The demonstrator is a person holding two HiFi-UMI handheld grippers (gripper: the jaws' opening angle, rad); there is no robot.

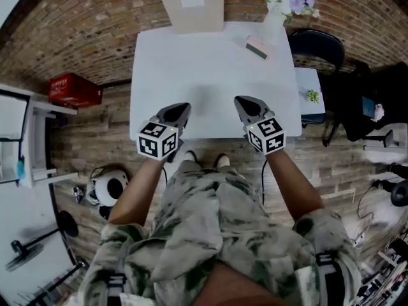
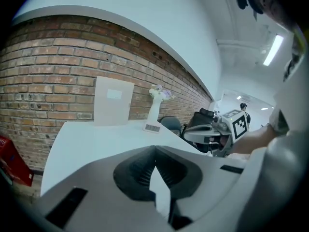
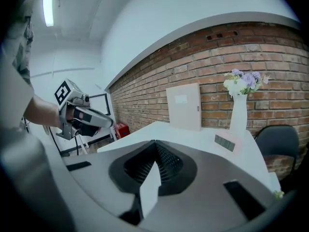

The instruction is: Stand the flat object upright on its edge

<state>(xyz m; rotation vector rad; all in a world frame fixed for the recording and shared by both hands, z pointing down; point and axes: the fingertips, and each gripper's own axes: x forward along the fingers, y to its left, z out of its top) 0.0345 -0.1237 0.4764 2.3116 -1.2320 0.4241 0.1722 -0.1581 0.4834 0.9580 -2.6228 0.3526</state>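
The flat object, a pale beige board (image 1: 191, 5), stands upright on its edge at the far side of the white table (image 1: 210, 81), against the brick wall. It also shows in the left gripper view (image 2: 114, 102) and the right gripper view (image 3: 184, 106). My left gripper (image 1: 183, 109) hovers over the table's near edge, jaws shut and empty (image 2: 155, 149). My right gripper (image 1: 241, 102) is beside it at the same edge, also shut with nothing in it (image 3: 155, 143). Both are far from the board.
A white vase with flowers (image 1: 280, 5) and a small pink-and-grey box (image 1: 257, 46) sit at the table's far right. A black chair (image 1: 317, 46) and a small white side table (image 1: 311, 88) stand to the right. A red box (image 1: 75, 91) lies on the floor at left.
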